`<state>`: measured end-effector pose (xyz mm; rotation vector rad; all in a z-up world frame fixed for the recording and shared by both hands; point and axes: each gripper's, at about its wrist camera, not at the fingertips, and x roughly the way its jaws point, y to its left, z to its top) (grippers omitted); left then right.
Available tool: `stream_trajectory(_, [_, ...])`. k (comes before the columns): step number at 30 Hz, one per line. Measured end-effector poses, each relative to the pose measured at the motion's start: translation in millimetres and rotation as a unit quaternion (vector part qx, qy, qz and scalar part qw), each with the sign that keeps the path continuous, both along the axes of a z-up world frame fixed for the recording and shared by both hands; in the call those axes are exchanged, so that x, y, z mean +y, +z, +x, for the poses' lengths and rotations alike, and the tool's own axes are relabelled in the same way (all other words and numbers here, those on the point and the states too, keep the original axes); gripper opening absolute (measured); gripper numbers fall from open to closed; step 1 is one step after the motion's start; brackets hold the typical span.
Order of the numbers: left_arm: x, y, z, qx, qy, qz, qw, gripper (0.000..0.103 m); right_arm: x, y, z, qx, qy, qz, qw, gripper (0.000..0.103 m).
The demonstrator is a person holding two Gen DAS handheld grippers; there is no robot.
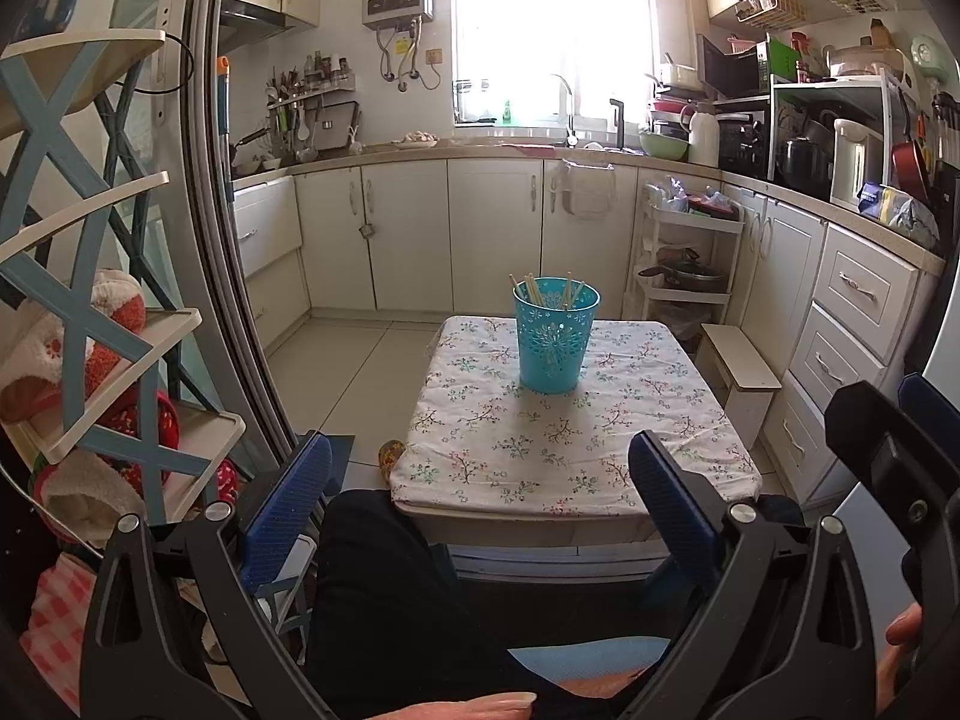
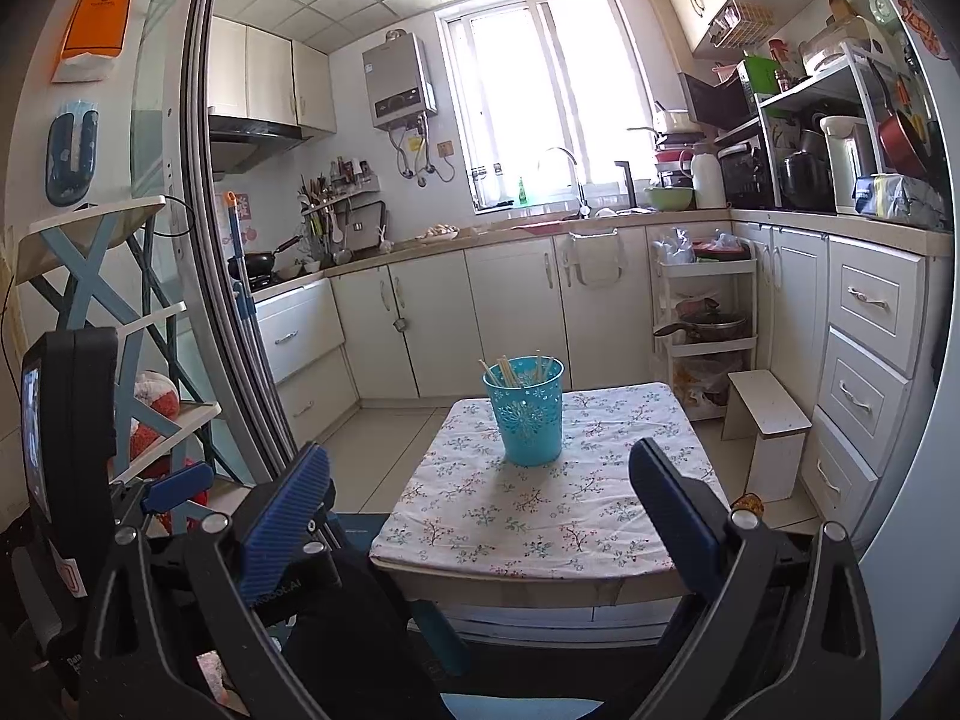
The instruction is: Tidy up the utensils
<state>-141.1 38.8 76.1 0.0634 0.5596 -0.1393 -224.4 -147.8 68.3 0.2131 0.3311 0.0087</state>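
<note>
Left wrist view: your left hand-held gripper (image 1: 480, 504) hangs spread and empty, short of the table (image 1: 576, 468), on which the turquoise utensil cup (image 1: 555, 336) stands upright holding chopsticks (image 1: 534, 291). Right wrist view: your right hand-held gripper (image 2: 480, 504) is likewise spread, holding nothing, with the cup well ahead. No loose utensil lies on the cloth; the sorting appears finished, so keep clear of the cup.

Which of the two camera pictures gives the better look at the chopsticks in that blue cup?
The left wrist view: the chopsticks rise clear of the blue cup, pale against the dark gap below the cabinets. In the right wrist view they look smaller and blend into the cup's rim.
</note>
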Motion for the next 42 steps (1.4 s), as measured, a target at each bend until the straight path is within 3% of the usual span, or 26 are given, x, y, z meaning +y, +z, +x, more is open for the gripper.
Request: stream_trajectory(42, [-3.9, -4.5, -3.2, 0.007, -0.008, -0.003, 0.9999, 0.095, -8.4, -5.3, -0.3, 0.014, 0.013, -0.007, 1.0, 0.096])
